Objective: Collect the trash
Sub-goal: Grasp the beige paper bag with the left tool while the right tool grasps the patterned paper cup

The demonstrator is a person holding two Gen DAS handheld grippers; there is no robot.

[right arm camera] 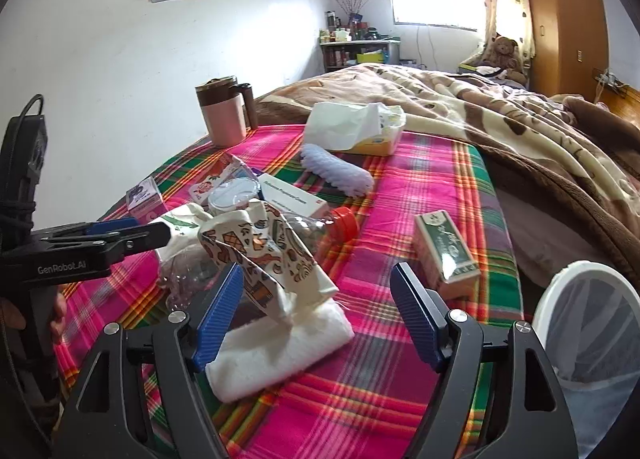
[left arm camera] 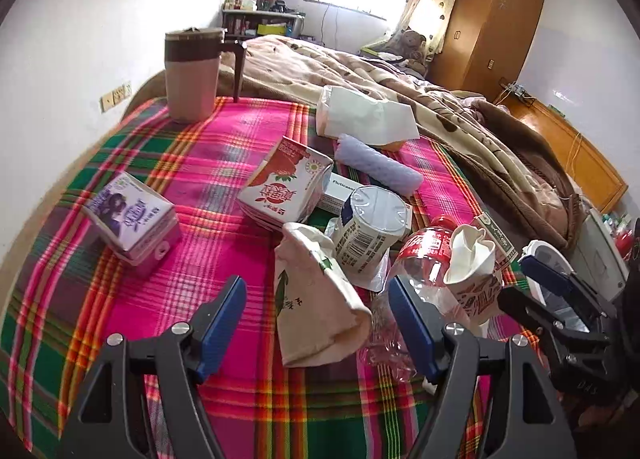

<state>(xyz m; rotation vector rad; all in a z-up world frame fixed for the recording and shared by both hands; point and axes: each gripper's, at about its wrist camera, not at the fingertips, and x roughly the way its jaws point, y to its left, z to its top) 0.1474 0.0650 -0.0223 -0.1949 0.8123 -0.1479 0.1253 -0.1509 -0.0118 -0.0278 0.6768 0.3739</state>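
My left gripper spread wide, nothing pinched, hovering over crumpled beige paper cup on plaid cloth. My right gripper also spread, empty, above patterned paper cup and folded white tissue. Trash piled mid-cloth: crushed clear bottle with red cap, yogurt tub, red carton, purple carton. Green box apart, to right. White-bagged bin at bed edge, just beside right finger.

The right gripper is seen with its fingers spread wide over a patterned crumpled paper cup and a folded white cloth. A white mesh-lined bin is seen beside the bed's plaid cover.
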